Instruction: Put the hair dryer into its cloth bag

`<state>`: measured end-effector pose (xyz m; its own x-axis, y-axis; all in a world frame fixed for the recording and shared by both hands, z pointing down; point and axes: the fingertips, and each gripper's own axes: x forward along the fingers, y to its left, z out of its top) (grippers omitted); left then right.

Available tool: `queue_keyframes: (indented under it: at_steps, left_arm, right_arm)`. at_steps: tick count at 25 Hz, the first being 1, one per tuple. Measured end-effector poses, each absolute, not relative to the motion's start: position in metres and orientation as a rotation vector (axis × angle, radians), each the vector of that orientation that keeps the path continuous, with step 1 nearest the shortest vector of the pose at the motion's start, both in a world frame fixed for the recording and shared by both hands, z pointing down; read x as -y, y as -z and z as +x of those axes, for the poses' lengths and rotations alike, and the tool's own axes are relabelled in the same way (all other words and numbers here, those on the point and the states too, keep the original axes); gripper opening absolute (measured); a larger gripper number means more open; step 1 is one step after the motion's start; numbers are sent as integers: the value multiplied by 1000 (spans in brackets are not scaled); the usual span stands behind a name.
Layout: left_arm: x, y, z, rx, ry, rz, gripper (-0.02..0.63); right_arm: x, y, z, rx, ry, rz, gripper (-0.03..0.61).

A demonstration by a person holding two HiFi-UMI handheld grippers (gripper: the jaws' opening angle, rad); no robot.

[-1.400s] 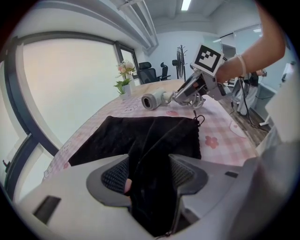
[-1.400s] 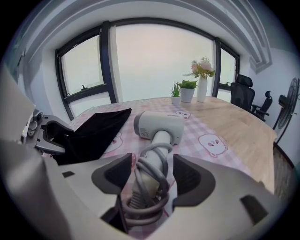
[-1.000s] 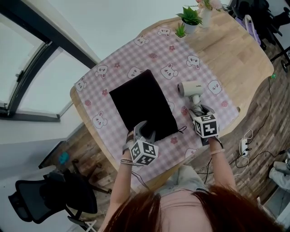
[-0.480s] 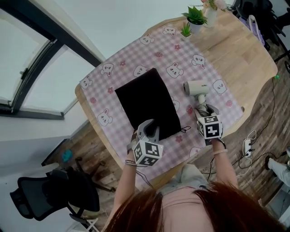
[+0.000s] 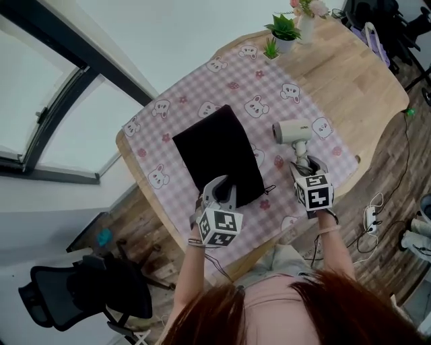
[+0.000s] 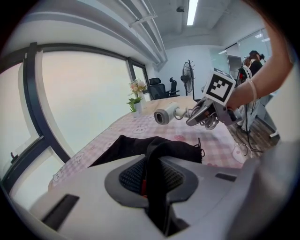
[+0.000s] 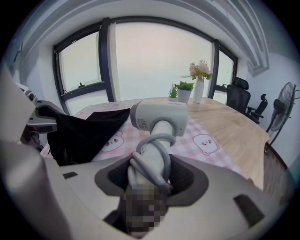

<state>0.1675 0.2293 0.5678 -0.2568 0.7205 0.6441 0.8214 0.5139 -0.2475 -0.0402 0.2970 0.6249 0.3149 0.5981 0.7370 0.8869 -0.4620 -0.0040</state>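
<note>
The black cloth bag (image 5: 215, 155) lies flat on the pink checked tablecloth (image 5: 269, 81). My left gripper (image 5: 225, 193) pinches the bag's near edge, and a fold of black cloth (image 6: 154, 150) rises between the jaws, which have just been closing on it. To the right is the white hair dryer (image 5: 291, 130), its barrel pointing toward the bag. My right gripper (image 5: 304, 166) is shut on the dryer's handle (image 7: 154, 140), where the grey cord is wound. From the left gripper view the dryer (image 6: 165, 114) hangs just above the table beyond the bag.
Small potted plants (image 5: 283, 27) and a vase of flowers (image 5: 306, 17) stand at the table's far end. Bare wooden table (image 5: 357, 74) extends to the right. A black office chair (image 5: 74, 296) stands at lower left, and a power strip (image 5: 370, 217) lies on the floor at right.
The left gripper's jaws have closed on the bag's near edge and drawn it up a little. The right gripper keeps its hold on the dryer's handle.
</note>
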Motion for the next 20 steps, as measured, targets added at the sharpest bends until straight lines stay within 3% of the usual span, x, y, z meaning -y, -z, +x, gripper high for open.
queue_keyframes:
  at_steps: [20]
  left_arm:
    - [-219, -536, 155, 2056, 194, -1300, 58]
  right_arm:
    - [-235, -568, -46, 1267, 868, -2280, 207]
